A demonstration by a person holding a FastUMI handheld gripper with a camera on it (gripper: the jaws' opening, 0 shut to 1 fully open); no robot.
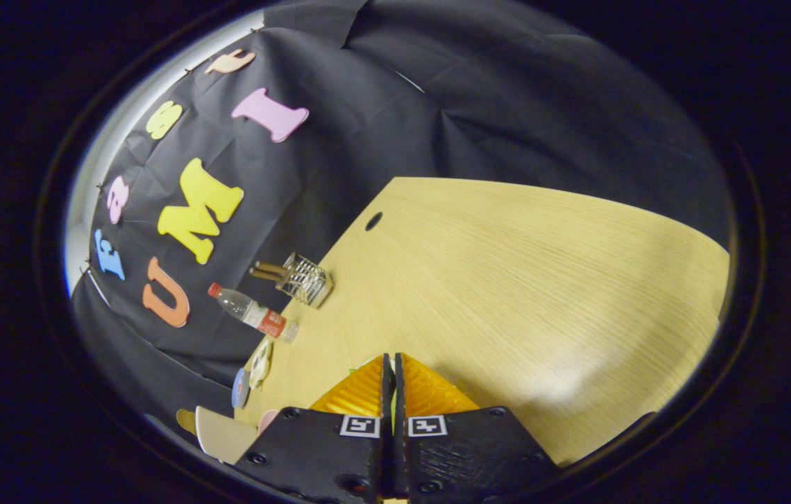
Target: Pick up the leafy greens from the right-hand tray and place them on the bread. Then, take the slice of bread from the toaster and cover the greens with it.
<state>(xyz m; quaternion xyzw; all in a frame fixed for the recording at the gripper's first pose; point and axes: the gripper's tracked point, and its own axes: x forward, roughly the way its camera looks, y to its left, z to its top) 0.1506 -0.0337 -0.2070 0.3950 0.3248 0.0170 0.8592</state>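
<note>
My gripper [393, 392] hangs tilted over the wooden table [507, 280], its fingers pressed almost together. A thin sliver of leafy greens [393, 414] shows in the narrow slit between them, and a speck of green peeks past the left finger. Well beyond the fingers, at the table's far edge by the black cloth, stands the wire toaster rack [306, 281] with brown bread slices [266, 271] sticking out of it. I cannot see the bread that lies on the table.
A plastic water bottle [255, 313] with a red cap and label stands by the rack. Small plates [260, 362] and a pale dish [222, 434] sit left of the fingers at the table's edge. A dark cable hole [373, 221] marks the far tabletop.
</note>
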